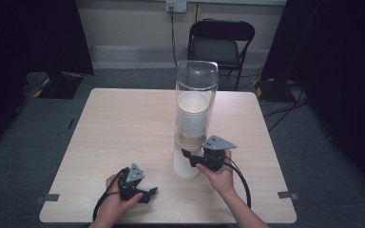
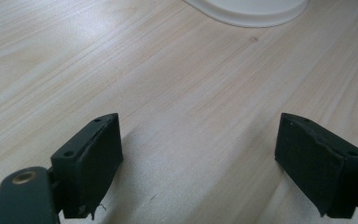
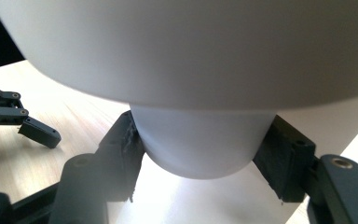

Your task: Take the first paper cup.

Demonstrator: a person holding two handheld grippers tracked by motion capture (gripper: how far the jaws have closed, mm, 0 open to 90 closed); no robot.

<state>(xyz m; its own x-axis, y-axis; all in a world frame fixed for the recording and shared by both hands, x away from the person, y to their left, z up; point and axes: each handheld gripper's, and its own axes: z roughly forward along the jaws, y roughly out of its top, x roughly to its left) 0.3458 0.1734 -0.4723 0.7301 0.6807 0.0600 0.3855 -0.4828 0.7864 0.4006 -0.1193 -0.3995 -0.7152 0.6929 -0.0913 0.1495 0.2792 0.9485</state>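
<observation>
A clear tube dispenser [image 1: 196, 102] stands upright right of the table's middle, with a stack of white paper cups [image 1: 192, 114] inside. Below its wide white collar [image 3: 191, 46] pokes the bottom of a white cup [image 3: 200, 144]. My right gripper [image 3: 200, 154] is shut on that cup, one jaw pressed to each side. In the high view the right gripper [image 1: 188, 158] reaches in from the right under the tube. My left gripper [image 1: 148, 194] lies low near the front edge, left of the dispenser, open [image 2: 198, 154] over bare wood.
The light wooden table [image 1: 123, 123] has free room to the left and behind. A white round base [image 2: 251, 9] rests on the table ahead of the left gripper. A black folding chair [image 1: 221, 40] stands beyond the far edge, cables on the floor at right.
</observation>
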